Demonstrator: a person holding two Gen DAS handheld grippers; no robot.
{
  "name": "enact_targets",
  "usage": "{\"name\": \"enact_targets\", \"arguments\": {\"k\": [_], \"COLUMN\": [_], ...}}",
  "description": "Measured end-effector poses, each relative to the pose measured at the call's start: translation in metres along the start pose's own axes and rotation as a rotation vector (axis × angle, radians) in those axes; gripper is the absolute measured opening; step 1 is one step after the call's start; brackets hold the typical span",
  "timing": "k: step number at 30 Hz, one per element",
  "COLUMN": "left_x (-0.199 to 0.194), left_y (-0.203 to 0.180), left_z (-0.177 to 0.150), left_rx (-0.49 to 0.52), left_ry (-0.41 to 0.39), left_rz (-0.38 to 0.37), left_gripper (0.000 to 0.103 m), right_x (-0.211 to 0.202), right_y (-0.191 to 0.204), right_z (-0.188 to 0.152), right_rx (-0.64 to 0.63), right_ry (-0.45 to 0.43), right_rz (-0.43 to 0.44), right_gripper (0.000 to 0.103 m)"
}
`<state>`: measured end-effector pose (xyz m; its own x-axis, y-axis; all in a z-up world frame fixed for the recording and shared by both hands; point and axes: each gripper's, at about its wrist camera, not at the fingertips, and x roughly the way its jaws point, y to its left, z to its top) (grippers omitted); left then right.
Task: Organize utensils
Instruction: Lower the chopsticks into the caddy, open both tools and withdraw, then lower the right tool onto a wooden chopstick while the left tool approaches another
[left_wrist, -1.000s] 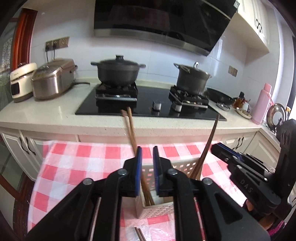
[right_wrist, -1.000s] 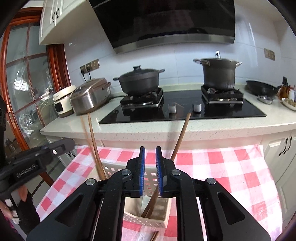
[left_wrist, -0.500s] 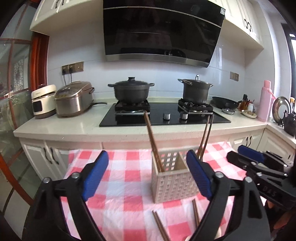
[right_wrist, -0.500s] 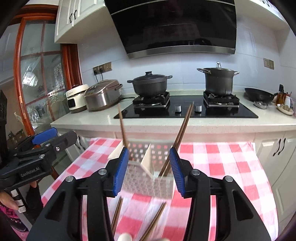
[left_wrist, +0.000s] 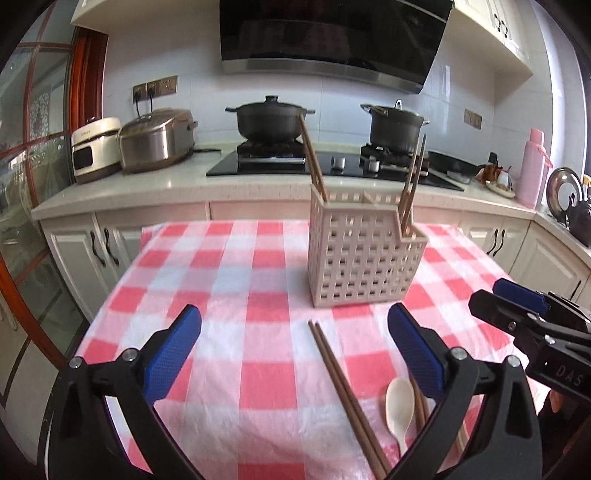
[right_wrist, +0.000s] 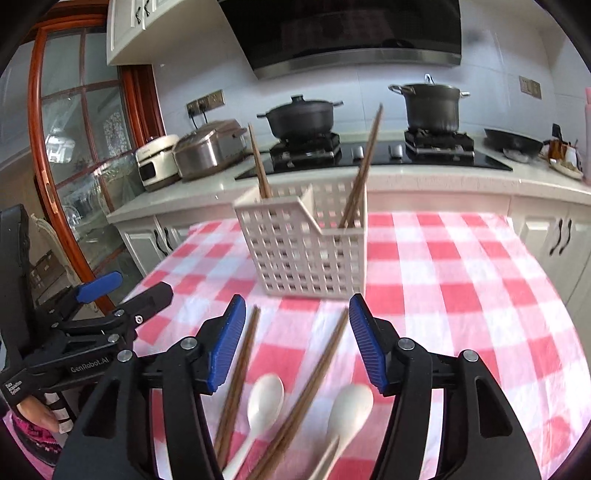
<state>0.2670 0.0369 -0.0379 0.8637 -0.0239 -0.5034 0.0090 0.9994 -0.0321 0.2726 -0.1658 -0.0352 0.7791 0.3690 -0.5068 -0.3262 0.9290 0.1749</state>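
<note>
My right gripper (right_wrist: 295, 339), jaws just spread and empty, hangs nearest the loose chopsticks (right_wrist: 236, 376) and spoons (right_wrist: 264, 398) lying lengthwise toward the basket (right_wrist: 306, 243) (my left gripper (left_wrist: 293, 354), likewise just opened, straddles one pair).

Daylit kitchen: white tiled wall (left_wrist: 192, 55), black hood (left_wrist: 332, 33), 2 pots on hob (left_wrist: 325, 164), wood-framed glass door (right_wrist: 81, 122).
</note>
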Motion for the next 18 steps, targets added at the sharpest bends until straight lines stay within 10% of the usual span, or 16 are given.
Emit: {"name": "enact_targets", "arguments": {"k": [12,18], "left_x": [0.016,0.02], "left_y": [0.01,0.017], "left_z": [-0.034,-0.039], "left_rx": [-0.006,-0.005], "left_ry": [0.061,0.058], "left_rz": [0.005,0.034], "left_gripper": [0.098,0.098], "right_x": [0.03,0.057], "right_y": [-0.01,-0.012], "right_z": [-0.034,-0.035], "right_rx": [0.011,0.019], "right_ry": [0.11,0.185], "right_rz": [-0.028,-0.057], "right_gripper": [0.055,0.031]}}
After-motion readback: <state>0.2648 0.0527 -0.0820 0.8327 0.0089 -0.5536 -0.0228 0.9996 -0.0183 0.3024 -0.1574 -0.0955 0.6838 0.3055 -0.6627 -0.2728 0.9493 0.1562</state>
